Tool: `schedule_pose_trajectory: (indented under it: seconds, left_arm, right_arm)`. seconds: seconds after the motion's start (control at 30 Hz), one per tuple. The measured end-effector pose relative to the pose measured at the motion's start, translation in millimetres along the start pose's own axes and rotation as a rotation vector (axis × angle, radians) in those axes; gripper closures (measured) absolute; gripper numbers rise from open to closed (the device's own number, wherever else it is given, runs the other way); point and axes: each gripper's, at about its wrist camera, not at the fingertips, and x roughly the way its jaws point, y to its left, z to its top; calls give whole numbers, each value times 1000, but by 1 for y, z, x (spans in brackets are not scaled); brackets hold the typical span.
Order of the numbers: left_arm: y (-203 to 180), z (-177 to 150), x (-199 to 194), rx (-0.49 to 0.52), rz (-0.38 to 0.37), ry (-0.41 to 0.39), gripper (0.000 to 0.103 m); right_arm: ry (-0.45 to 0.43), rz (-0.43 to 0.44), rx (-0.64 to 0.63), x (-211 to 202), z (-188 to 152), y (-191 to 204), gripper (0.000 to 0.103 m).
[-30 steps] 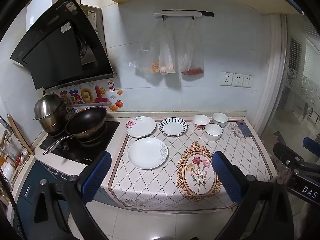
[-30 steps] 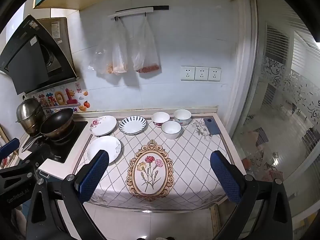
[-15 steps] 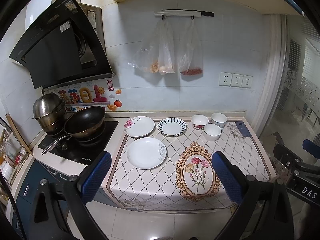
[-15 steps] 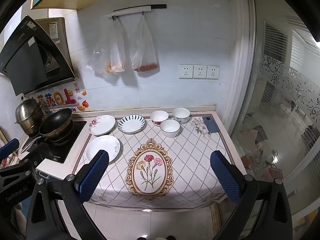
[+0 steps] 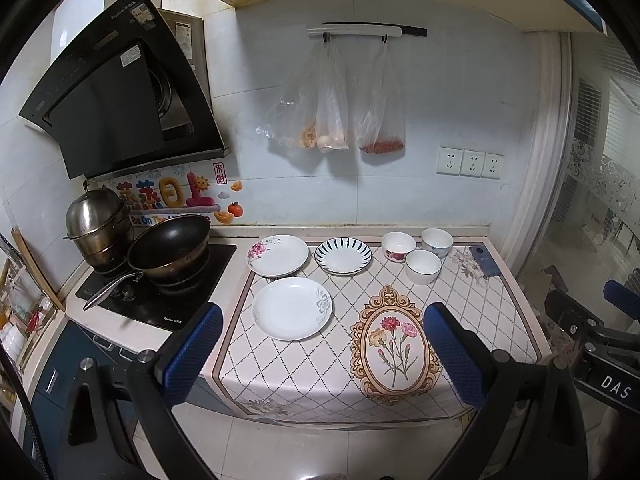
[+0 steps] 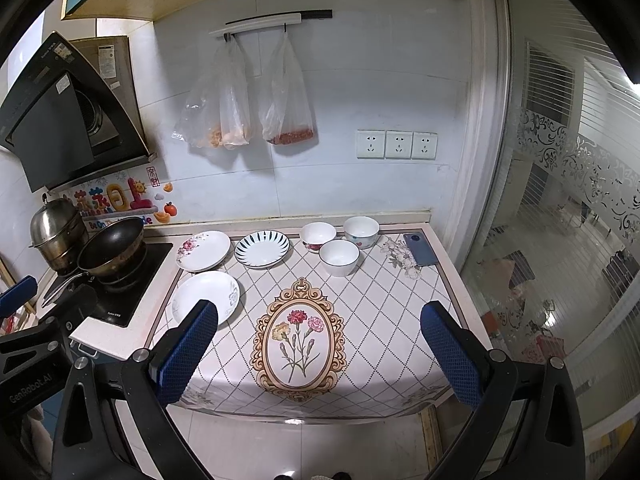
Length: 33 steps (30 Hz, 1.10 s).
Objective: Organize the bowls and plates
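While three plates [image 5: 292,307] and three bowls [image 5: 423,266] sit unstacked at 12 o'clock on the counter [image 5: 460,292], both tools, left tool [image 5: 320,354] and right tool [image 6: 318,354], gape wide, empty; nothing organized yet.

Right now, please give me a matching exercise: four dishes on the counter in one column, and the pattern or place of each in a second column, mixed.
Things
1. nearest plate
2. middle plate
3. front bowl
4. plate beside the stove

Descriptions
A. dark stripes around the rim
B. pink flower at its left edge
C. grey flower at its right edge
D. plain white inside

Pairs: 1-C, 2-A, 3-D, 4-B
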Motion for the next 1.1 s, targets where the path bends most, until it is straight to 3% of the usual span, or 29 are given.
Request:
schedule_pose_trajectory:
  seconds: [1.1]
  left_arm:
    - [0, -9, -3, -12, -11, 6, 0]
  right_arm:
    - [4, 4, 0, -4, 1, -2, 0]
